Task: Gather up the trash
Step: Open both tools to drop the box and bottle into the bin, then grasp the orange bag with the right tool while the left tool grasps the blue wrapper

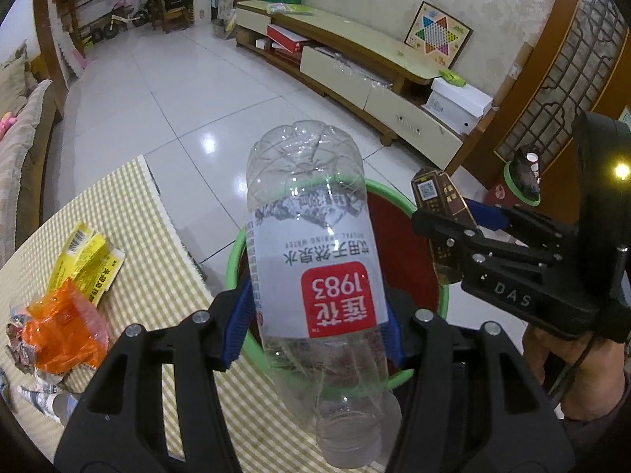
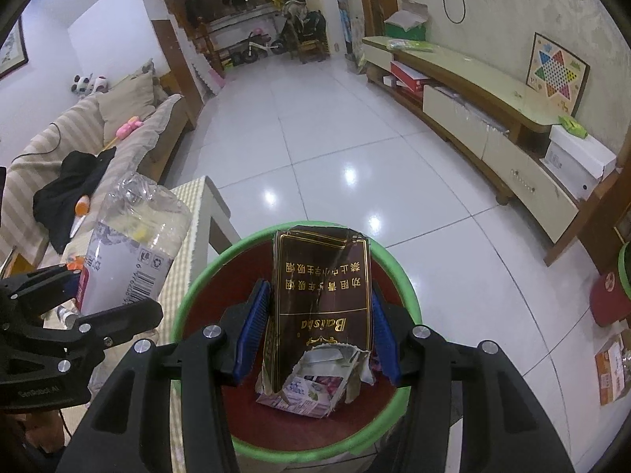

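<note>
My left gripper (image 1: 313,325) is shut on a clear empty water bottle (image 1: 315,260) with a white and red label, held over the near rim of the red bin with a green rim (image 1: 232,260). My right gripper (image 2: 315,331) is shut on a torn dark brown cigarette pack (image 2: 321,295) and holds it above the open bin (image 2: 197,280). A crumpled carton (image 2: 311,390) lies in the bin's bottom. The right gripper with the pack (image 1: 445,213) shows in the left wrist view; the left gripper with the bottle (image 2: 130,252) shows in the right wrist view.
A checked-cloth table (image 1: 130,205) stands left of the bin, with a yellow wrapper (image 1: 86,260), an orange wrapper (image 1: 67,323) and other scraps. A sofa (image 2: 79,146) is far left. A low TV cabinet (image 2: 493,118) runs along the right wall. White tiled floor (image 2: 335,138) lies beyond.
</note>
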Motion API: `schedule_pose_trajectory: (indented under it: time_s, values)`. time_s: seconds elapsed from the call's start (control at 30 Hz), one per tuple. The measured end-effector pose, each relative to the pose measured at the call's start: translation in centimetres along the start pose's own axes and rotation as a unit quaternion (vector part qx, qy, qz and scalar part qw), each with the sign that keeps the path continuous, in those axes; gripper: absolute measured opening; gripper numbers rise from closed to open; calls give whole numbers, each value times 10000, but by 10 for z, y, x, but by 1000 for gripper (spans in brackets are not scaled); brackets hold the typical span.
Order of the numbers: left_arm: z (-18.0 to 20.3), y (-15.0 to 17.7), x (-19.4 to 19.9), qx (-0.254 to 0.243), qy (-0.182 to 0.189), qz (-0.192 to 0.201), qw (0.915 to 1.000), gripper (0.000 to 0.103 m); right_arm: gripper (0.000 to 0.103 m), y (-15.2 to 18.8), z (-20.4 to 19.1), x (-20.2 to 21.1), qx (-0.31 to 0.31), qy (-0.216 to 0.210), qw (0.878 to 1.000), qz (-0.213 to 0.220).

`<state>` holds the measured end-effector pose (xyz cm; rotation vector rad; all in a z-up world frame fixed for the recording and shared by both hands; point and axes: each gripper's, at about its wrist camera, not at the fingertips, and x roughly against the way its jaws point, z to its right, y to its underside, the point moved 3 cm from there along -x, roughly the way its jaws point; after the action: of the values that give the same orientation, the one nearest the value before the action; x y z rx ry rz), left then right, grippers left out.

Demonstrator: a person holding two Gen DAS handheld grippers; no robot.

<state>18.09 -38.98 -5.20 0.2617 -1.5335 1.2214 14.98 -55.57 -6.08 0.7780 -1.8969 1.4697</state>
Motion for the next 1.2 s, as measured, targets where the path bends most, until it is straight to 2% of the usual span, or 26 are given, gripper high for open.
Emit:
schedule_pose_trajectory:
  time_s: [0.3,0.33,0.47,0.57,0.63,0.67,0.73,0.93,1.2]
  values:
    - [4,-17,-17,116,76,53,9999,53,48,7,8,-14,-81,33,9999,-121]
    - [4,-18,-18,117,77,45,9999,56,48,8,9,-16,-79,32,9999,-138]
    - [3,-22,-15,185,15,126,9997,80,50,11,9,-19,-89,70,9997,-199]
    - [-2,-23,-8,269,-10,229,9994,91,63,11,5,-18,-49,77,9998,-192]
    - [-7,-22,-3,313,-48,275,9991,94,79,12,2,-16,-9,112,9998,-139]
    - [-10,-22,0,336,-70,293,9990,96,82,12,1,-16,3,130,9999,-115]
    - [-19,-21,9,410,-121,346,9985,97,89,12,-3,-13,24,153,9998,-80]
    - [-47,-10,41,602,-221,538,9965,98,94,12,-25,0,150,58,9999,-45]
    - [-98,35,103,995,-621,803,9898,98,95,19,-97,23,602,-324,9977,25]
